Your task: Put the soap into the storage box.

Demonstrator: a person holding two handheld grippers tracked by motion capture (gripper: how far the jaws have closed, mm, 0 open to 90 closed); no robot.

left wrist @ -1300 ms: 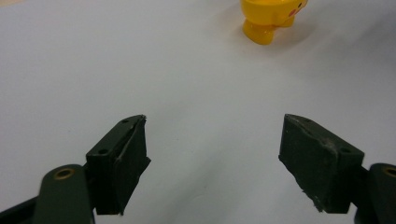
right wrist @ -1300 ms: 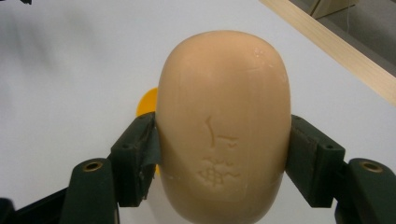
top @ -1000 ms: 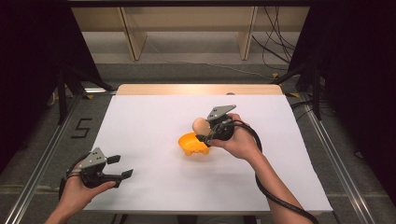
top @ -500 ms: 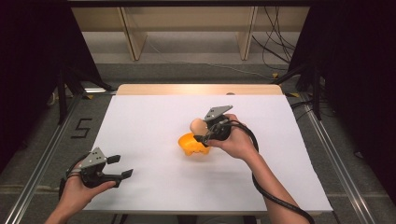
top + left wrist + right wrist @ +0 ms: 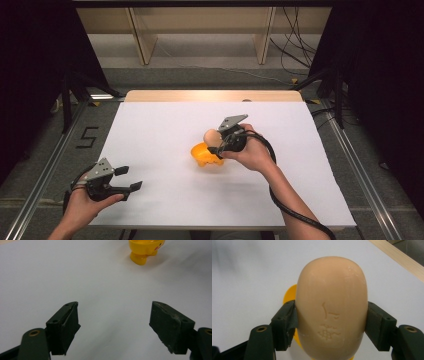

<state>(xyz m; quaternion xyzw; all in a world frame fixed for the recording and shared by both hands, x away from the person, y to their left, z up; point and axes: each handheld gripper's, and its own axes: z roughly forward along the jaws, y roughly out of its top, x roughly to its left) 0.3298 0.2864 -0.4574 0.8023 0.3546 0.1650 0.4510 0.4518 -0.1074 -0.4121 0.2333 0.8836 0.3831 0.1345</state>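
- My right claw (image 5: pixel 329 322) is squeezing a tan egg (image 5: pixel 331 307) from both sides, jaws pressing right on it.
- I'm holding that egg just over the yellow egg cup (image 5: pixel 204 154), mid-desk (image 5: pixel 165 125) on the white top.
- My left claw (image 5: pixel 113 325) is sitting wide open near my edge, gripping nothing, well apart from the cup.

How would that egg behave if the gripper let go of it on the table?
The egg is smooth and rounded with no flat side, so it would probably roll. The right gripper pinches it only at its two curved sides, so it might slip if squeezed unevenly. Its even, matte surface with a stamped mark suggests a solid, stiff dummy rather than a fragile shell, though that is uncertain.
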